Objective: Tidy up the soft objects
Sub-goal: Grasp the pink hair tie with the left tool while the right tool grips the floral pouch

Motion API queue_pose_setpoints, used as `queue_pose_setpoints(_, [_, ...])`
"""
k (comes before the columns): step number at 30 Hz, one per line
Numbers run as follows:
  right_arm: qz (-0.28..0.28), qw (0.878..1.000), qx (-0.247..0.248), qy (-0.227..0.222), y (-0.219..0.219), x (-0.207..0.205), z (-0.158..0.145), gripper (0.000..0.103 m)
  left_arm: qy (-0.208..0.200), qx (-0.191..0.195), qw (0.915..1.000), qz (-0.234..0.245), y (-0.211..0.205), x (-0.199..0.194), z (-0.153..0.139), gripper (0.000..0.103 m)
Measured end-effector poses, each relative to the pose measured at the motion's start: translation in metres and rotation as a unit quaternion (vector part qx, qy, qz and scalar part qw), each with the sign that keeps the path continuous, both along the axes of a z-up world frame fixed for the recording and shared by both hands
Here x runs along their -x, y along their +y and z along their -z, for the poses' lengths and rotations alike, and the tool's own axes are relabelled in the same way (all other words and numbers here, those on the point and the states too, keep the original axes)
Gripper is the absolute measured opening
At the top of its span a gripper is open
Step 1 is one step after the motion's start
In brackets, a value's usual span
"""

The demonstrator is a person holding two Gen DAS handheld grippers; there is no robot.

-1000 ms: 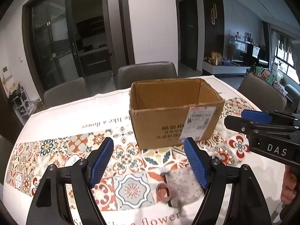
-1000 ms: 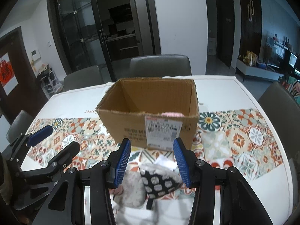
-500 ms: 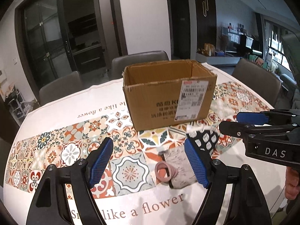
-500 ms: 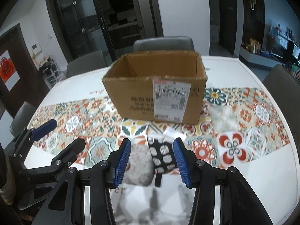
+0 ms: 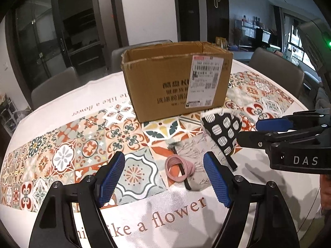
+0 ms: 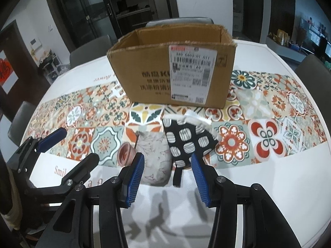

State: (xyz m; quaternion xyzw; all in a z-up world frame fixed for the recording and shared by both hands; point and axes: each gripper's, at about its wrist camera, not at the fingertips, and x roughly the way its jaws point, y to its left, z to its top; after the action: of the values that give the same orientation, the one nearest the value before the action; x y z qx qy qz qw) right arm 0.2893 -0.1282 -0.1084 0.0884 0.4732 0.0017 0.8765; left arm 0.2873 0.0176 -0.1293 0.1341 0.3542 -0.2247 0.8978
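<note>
Right wrist: jaws wide, empty.

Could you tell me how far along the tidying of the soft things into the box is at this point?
Nothing looks finished: the inside of the cardboard box is hidden from both views. Nothing is in hand; the left gripper and right gripper are both open. Still on the table in front of the box lie the black spotted cloth, the pale grey cloth and the pink hair ties, all left to put away.
</note>
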Motion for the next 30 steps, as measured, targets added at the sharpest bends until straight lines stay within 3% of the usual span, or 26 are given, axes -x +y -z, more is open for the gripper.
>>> queue_pose_setpoints(13, [-0.013,0.999,-0.008,0.047,0.006,-0.004,0.037,0.049,0.024,-0.015,0.9991,0.030,-0.004,-0.008,0.039,0.081])
queue_pose_setpoints(30, [-0.006,0.994,-0.069,0.086,0.004,-0.021,0.071,0.048,0.073,-0.001,0.9964,0.044,-0.013,-0.031,0.073,0.081])
